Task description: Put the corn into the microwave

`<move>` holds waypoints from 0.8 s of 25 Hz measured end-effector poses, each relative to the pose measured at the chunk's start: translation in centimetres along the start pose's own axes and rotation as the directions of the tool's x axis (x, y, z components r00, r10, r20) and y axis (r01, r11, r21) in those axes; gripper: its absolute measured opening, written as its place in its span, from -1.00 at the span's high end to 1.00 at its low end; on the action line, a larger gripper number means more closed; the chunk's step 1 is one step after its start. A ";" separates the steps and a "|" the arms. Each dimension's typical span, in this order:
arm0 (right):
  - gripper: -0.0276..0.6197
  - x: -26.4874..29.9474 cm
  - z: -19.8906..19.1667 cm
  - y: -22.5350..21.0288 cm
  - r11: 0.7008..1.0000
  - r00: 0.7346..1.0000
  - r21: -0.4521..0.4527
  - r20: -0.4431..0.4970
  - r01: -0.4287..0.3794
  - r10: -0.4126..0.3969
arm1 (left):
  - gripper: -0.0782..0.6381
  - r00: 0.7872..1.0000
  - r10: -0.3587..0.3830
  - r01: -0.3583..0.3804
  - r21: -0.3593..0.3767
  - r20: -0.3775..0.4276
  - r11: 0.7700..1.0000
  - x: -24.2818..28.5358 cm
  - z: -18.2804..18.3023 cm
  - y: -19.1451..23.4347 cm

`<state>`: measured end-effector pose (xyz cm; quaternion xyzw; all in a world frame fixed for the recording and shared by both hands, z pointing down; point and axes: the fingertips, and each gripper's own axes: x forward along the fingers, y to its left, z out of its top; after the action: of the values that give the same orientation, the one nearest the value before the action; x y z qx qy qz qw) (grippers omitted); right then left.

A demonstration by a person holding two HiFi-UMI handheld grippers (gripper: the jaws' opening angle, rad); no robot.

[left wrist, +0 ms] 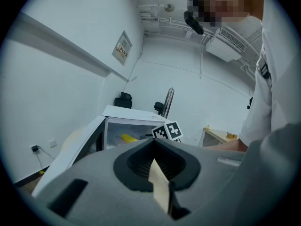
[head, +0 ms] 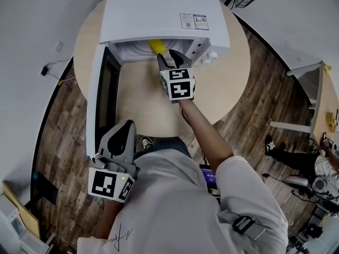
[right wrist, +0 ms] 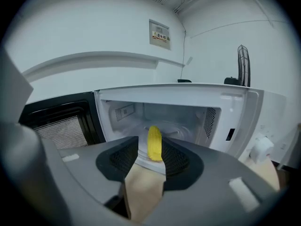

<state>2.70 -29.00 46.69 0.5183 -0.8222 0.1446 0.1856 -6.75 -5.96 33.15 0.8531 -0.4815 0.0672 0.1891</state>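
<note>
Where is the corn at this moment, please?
In the head view, the corn lies inside the open microwave at top centre, just beyond the right gripper's open jaws.

White short-sleeved T-shirt (head: 175,205), black buckled strap (head: 244,225) at one shoulder
Grey plastic left tongs (head: 126,127) and right tongs (head: 170,58) each bear a black-and-white marker cube (head: 179,84).

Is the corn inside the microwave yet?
Inside: the yellow corn cob lies in the white microwave, past its swung-open door.

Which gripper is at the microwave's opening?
The right gripper, open before the microwave where the corn lies inside; the left gripper sits shut beside the open door, at its outer end.
</note>
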 end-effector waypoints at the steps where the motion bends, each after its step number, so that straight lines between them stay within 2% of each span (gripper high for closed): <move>1: 0.40 -0.4 -0.1 0.2 1.000 1.000 0.008 0.000 -0.004 0.004 | 0.80 1.000 0.000 0.000 0.000 0.004 1.000 -0.1 0.0 0.0; 10: 0.46 -3.8 -0.6 0.9 0.999 1.000 0.038 0.005 -0.016 0.016 | 0.80 0.999 -0.032 0.032 -0.006 0.022 0.999 -0.7 -0.3 -0.8; 20: 0.78 -7.6 -0.9 1.1 0.998 1.000 0.061 0.008 -0.012 0.012 | 0.80 0.998 -0.050 0.052 -0.026 0.049 0.998 -1.5 -0.1 -1.0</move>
<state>4.85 -22.03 43.98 0.5193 -0.8212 0.1687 0.1657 -6.66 -4.21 32.54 0.8639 -0.4648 0.0352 0.1907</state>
